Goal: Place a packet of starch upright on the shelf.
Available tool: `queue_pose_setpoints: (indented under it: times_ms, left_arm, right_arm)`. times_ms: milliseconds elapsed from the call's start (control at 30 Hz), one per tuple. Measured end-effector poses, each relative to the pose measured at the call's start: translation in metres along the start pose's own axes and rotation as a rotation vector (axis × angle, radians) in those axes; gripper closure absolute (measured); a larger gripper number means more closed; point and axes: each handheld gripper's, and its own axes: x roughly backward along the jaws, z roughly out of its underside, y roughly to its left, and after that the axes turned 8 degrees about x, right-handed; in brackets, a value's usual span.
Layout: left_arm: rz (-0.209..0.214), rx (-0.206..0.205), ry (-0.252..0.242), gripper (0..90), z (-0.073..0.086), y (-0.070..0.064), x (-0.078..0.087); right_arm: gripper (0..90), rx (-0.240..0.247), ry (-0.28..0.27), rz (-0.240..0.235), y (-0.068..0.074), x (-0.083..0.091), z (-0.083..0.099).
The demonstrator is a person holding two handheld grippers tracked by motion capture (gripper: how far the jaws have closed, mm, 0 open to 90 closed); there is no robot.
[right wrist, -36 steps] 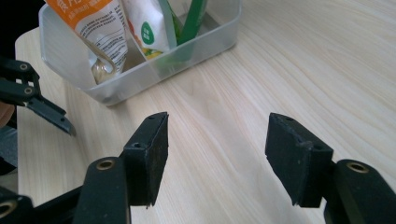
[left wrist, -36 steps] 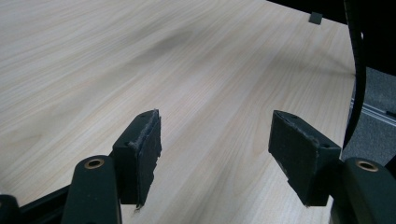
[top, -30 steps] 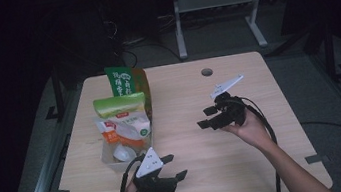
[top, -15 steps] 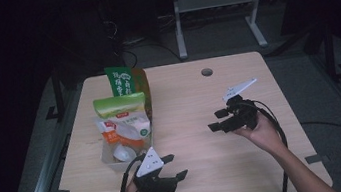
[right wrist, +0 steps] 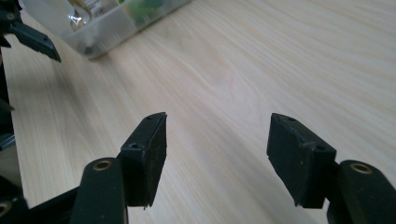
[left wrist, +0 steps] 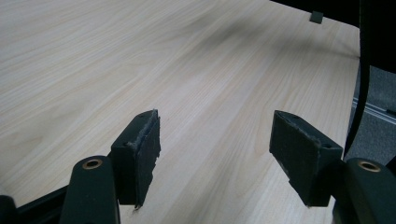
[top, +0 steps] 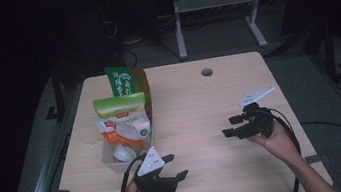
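A clear plastic bin (top: pixel 109 162) stands at the table's left, packed with snack bags: a green bag (top: pixel 123 81) at the back, a light-green one (top: pixel 119 104) and an orange-and-white one (top: pixel 125 130) in front. My left gripper (top: pixel 175 166) rests open near the front edge, just right of the bin, with nothing between its jaws (left wrist: pixel 215 161). My right gripper (top: pixel 232 125) is held open above the right side of the table, pointing left toward the bin, also with nothing in it (right wrist: pixel 217 156). The bin (right wrist: pixel 102 28) lies far ahead in the right gripper view.
The wooden table (top: pixel 195 107) has a round cable hole (top: pixel 207 72) near its back edge. A metal stand (top: pixel 216 3) is on the dark floor behind. Cables trail from both grippers over the front edge.
My right gripper has moved right and toward the front of the table, away from the middle. The left gripper and the bin have stayed put.
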Motion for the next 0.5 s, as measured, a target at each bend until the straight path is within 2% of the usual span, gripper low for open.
queue_pose_setpoints:
  times_ms: [500]
  left_arm:
    - [-0.011, -0.002, 0.005, 32.2, 0.002, 0.001, 0.000]
  right_arm:
    - [36.7, -0.074, -0.002, 0.015, 0.002, 0.014, 0.053]
